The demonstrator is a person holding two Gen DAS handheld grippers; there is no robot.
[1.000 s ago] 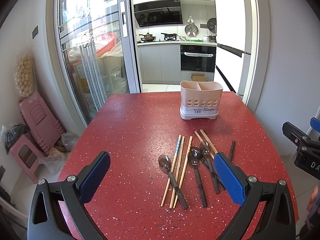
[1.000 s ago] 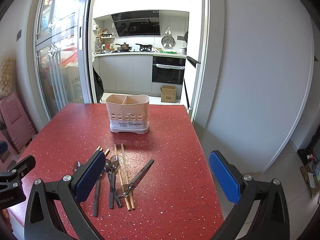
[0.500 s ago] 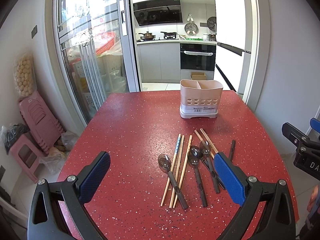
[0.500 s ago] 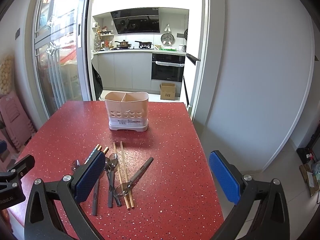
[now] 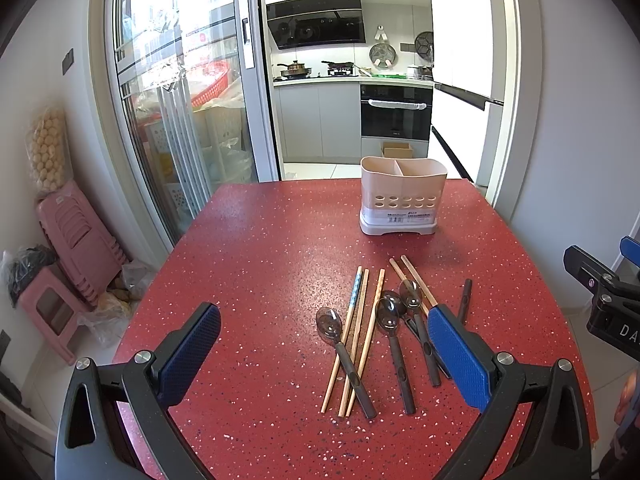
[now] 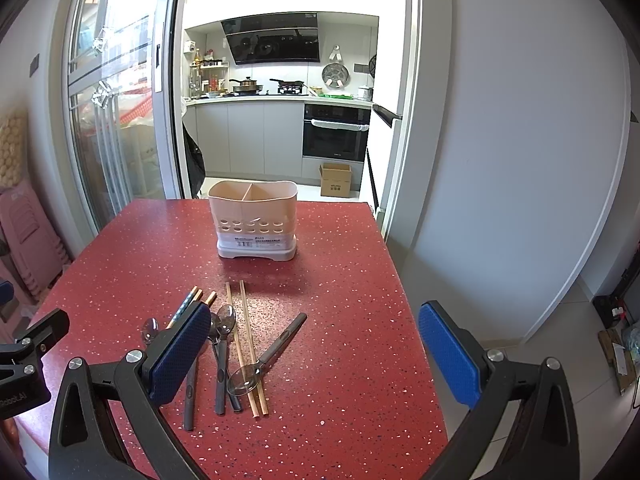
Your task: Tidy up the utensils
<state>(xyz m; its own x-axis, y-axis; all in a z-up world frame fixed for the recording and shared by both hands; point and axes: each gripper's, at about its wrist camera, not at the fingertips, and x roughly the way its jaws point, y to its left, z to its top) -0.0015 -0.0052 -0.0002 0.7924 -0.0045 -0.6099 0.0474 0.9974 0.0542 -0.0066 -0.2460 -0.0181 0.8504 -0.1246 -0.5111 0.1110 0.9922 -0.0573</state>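
Left wrist view: the left gripper (image 5: 324,356), its two blue-padded fingers (image 5: 458,346) spread wide apart and holding nothing, hovers above a red speckled table (image 5: 256,264). Between and just ahead of its fingers lies a loose cluster of utensils: three wooden chopsticks (image 5: 362,338), one with a blue patterned upper part, crossed by a dark-handled metal spoon (image 5: 344,354); toward the right finger, two more dark-handled spoons (image 5: 394,344) overlap a further pair of wooden chopsticks (image 5: 412,278), partly hidden behind that finger. Well ahead, near the table's far edge, a beige plastic utensil holder (image 5: 402,200) with two compartments and a perforated front stands upright; no utensil rises above its rim.

Right wrist view: the right gripper (image 6: 316,354), fingers likewise wide apart and holding nothing, hangs over the same table. A fourth spoon (image 6: 266,356) lies diagonally between its fingers, nearer the left one, its bowl resting on the pair of chopsticks. The remaining utensils lie partly behind the left finger (image 6: 180,352). The holder stands well ahead.
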